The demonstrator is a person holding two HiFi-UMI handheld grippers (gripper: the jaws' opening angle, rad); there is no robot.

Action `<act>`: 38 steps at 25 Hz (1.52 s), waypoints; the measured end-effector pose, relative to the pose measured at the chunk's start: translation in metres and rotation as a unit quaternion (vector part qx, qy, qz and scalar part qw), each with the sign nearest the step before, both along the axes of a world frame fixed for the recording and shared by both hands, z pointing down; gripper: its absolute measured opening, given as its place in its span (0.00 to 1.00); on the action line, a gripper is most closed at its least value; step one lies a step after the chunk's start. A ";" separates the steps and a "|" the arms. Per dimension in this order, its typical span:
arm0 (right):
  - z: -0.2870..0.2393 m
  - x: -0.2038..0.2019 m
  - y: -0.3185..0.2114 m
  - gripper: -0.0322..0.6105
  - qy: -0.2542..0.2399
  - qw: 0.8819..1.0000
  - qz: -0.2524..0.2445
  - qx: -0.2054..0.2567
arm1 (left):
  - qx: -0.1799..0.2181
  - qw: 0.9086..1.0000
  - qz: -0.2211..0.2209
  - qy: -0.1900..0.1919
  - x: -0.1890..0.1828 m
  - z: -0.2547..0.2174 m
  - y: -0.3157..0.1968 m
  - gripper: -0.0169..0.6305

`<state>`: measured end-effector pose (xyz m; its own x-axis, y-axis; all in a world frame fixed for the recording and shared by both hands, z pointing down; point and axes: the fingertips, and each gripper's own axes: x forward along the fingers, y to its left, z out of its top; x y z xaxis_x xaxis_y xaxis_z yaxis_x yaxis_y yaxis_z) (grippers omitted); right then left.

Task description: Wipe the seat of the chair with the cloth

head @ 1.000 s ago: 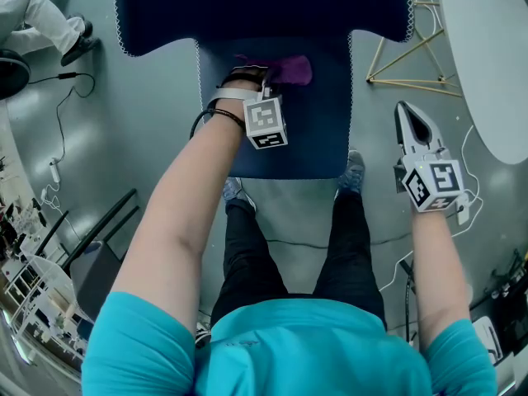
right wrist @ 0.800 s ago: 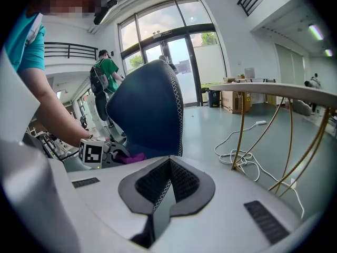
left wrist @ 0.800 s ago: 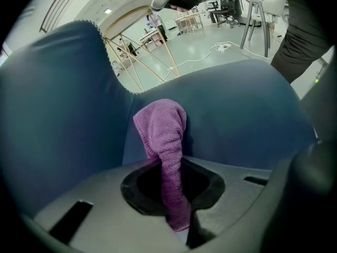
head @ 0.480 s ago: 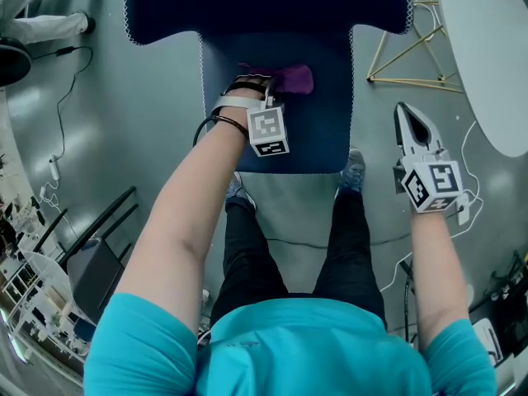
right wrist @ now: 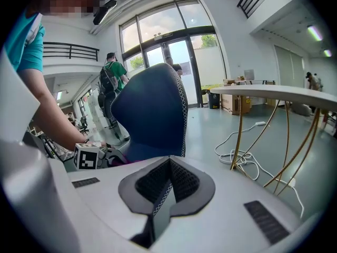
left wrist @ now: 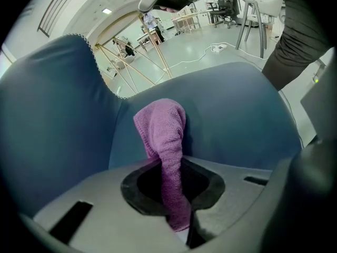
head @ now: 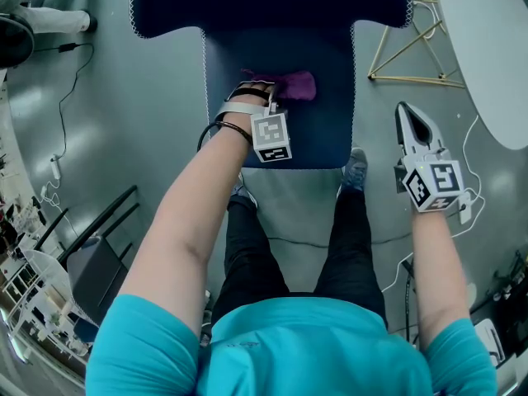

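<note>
My left tool is clamped shut on the cloth. In the left gripper view the pink strip runs up out of the closed jaws of the tool, and the loose end lies bunched just ahead of it on the seat. The tool is low over the seat, with the cloth touching the blue fabric just ahead of its tip. The backrest rises just beyond the cloth, ahead and to the tool's left.

My right tool hangs off the chair's right side, over the floor, well apart from the cloth. Its jaws are together with nothing between them. From that tool the backrest stands ahead to the left, the worktop ahead to the right on thin gold legs, and a white cable lies looped on the floor beneath it.
</note>
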<state>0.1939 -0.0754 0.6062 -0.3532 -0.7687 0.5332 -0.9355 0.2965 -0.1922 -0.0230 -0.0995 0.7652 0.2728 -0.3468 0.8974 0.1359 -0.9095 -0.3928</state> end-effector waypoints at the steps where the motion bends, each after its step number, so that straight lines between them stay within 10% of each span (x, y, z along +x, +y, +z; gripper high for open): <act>1: 0.000 0.000 0.001 0.04 0.000 1.000 0.000 0.000 | -0.002 1.000 0.001 -0.001 -0.001 0.000 0.003 0.10; 38: -0.006 -0.028 0.002 0.04 -0.007 1.000 -0.011 0.005 | -0.087 0.996 0.019 -0.001 -0.027 -0.006 0.177 0.10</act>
<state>0.1662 -0.0735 0.6005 -0.3783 -0.7661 0.5197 -0.9256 0.3198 -0.2023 -0.0503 0.0774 0.7594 0.2819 -0.1754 0.9433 0.1727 -0.9578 -0.2297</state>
